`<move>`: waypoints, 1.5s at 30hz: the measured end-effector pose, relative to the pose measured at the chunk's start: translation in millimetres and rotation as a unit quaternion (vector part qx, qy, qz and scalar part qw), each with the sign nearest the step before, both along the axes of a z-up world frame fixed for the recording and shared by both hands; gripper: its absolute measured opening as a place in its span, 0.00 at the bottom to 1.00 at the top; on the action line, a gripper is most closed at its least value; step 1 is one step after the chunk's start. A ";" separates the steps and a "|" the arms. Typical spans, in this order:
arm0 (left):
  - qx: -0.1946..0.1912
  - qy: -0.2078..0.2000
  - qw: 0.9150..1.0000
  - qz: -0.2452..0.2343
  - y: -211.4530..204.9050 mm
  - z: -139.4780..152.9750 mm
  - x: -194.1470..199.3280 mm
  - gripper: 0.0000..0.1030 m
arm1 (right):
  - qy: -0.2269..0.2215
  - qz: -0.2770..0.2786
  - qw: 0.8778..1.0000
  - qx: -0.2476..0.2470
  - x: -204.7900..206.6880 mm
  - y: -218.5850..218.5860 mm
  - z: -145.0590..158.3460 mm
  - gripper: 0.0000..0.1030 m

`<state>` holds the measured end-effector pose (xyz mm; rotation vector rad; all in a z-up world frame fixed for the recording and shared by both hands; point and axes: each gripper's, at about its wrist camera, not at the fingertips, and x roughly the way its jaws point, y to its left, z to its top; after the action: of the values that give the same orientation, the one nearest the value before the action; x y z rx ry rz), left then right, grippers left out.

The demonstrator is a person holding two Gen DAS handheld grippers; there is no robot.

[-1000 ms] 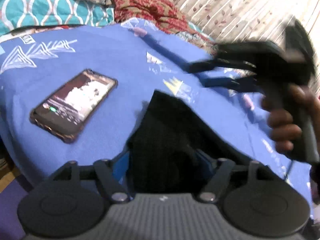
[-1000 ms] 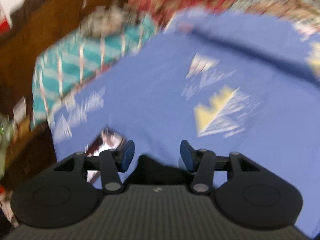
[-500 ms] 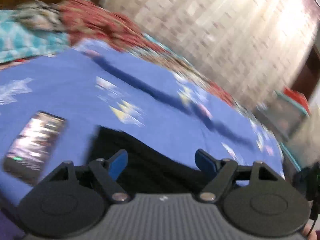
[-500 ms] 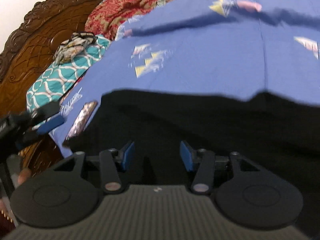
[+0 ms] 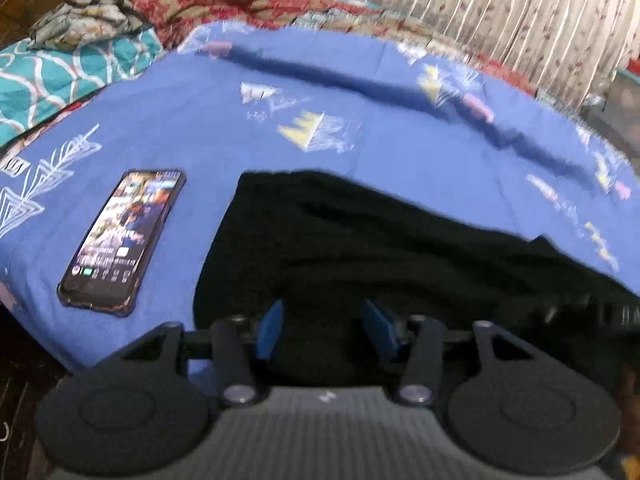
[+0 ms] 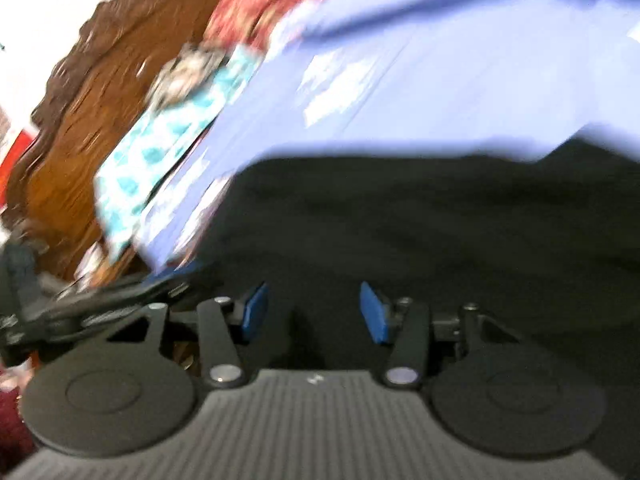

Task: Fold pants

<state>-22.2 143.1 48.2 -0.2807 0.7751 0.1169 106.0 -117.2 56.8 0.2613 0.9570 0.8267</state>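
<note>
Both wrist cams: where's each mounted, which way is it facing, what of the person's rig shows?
Left wrist: on the left gripper, tilted down over the black pants on the blue bedsheet, phone left; jaws apart over the fabric, just been closing.
Right wrist: on the right gripper, tilted down at the pants, headboard left; blurred; the other gripper's fingers enter at left.
Shared: pants, bedsheet, teal patterned cloth.
</note>
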 end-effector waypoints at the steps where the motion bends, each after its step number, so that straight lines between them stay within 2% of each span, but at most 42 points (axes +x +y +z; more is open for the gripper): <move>1: 0.004 -0.010 1.000 0.000 -4.1 4.6 -0.7 0.56 | -0.017 -0.023 1.000 -0.008 4.1 -16.6 6.2 0.53; 3: 0.018 -0.026 1.000 -0.005 -11.8 11.2 5.4 0.58 | -0.039 -0.080 0.995 -0.033 24.2 -47.2 18.7 0.55; 6: 0.029 -0.028 0.999 -0.009 -20.2 12.2 16.0 0.58 | -0.040 -0.114 0.991 -0.062 61.2 -68.8 24.7 0.55; 7: 0.030 -0.022 0.999 -0.009 -21.6 9.9 19.1 0.58 | -0.026 -0.113 0.991 -0.067 72.3 -70.1 22.2 0.54; 9: 0.032 -0.006 0.999 -0.006 -22.8 3.4 24.3 0.58 | 0.032 -0.108 0.989 -0.090 101.6 -70.3 6.8 0.54; 10: 0.032 0.002 0.999 -0.003 -22.8 0.3 26.0 0.58 | 0.069 -0.101 0.987 -0.102 115.5 -66.7 -5.1 0.52; 12: 0.029 0.014 0.999 0.001 -21.0 -5.2 26.8 0.58 | 0.111 -0.083 0.986 -0.096 128.4 -60.7 -22.9 0.35; 13: 0.030 0.015 0.999 0.001 -20.6 -6.0 25.9 0.58 | 0.112 -0.076 0.986 -0.095 132.0 -55.8 -23.7 0.14; 16: 0.039 0.011 0.999 0.005 -18.2 -5.8 26.1 0.58 | 0.108 -0.082 0.988 -0.069 145.3 -50.8 -10.3 0.10; 19: 0.035 0.015 0.999 0.010 -13.7 -8.9 35.1 0.57 | 0.092 -0.145 0.985 -0.025 180.8 -69.0 3.5 0.07; 20: 0.037 0.018 0.999 0.010 -14.4 -10.4 39.9 0.57 | 0.095 -0.154 0.983 -0.016 190.7 -75.4 -1.4 0.07; 22: 0.060 0.016 0.998 0.012 -19.8 -12.0 47.8 0.57 | 0.100 -0.155 0.982 -0.044 206.0 -64.3 -16.2 0.07; 24: 0.101 0.023 0.995 0.016 -27.7 -16.9 58.0 0.60 | 0.106 -0.147 0.980 -0.087 211.8 -47.8 -40.4 0.07; 25: 0.113 0.031 0.993 0.019 -29.3 -20.0 62.5 0.70 | 0.104 -0.150 0.980 -0.083 211.3 -52.7 -46.2 0.07; 28: 0.106 0.043 0.993 0.021 -24.4 -25.6 68.1 0.71 | 0.115 -0.158 0.979 -0.049 209.5 -63.9 -44.6 0.08; 30: 0.104 0.040 0.994 0.018 -22.1 -23.4 66.5 0.72 | 0.115 -0.152 0.981 -0.041 204.9 -74.8 -35.7 0.14; 31: 0.101 0.039 0.994 0.018 -20.3 -21.5 64.5 0.72 | 0.101 -0.158 0.981 -0.040 199.0 -82.9 -26.9 0.22; 32: 0.097 0.036 0.994 0.020 -18.3 -18.7 61.6 0.70 | 0.079 -0.165 0.982 -0.042 191.8 -89.7 -17.7 0.37; 33: 0.090 0.032 0.995 0.024 -15.6 -14.6 57.0 0.70 | 0.056 -0.171 0.983 -0.043 181.6 -98.5 -9.0 0.42; 36: 0.061 0.004 0.998 0.026 -10.6 2.8 38.0 0.70 | 0.017 -0.195 0.981 -0.014 141.3 -133.9 10.6 0.44; 39: 0.037 -0.035 0.999 0.010 -18.6 21.7 20.0 0.70 | -0.005 -0.197 0.980 0.007 91.7 -160.0 10.9 0.43; 42: 0.026 -0.069 0.997 -0.035 -42.1 34.3 11.5 0.69 | -0.019 -0.190 0.982 0.003 47.5 -161.6 0.1 0.43; 45: 0.033 -0.065 0.994 -0.078 -68.3 30.3 12.3 0.66 | -0.023 -0.194 0.981 -0.021 19.9 -147.6 -18.9 0.43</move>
<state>-9.9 74.8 78.5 -0.1623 0.6603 -0.0228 125.8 -264.8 37.9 0.3755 0.8435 0.4525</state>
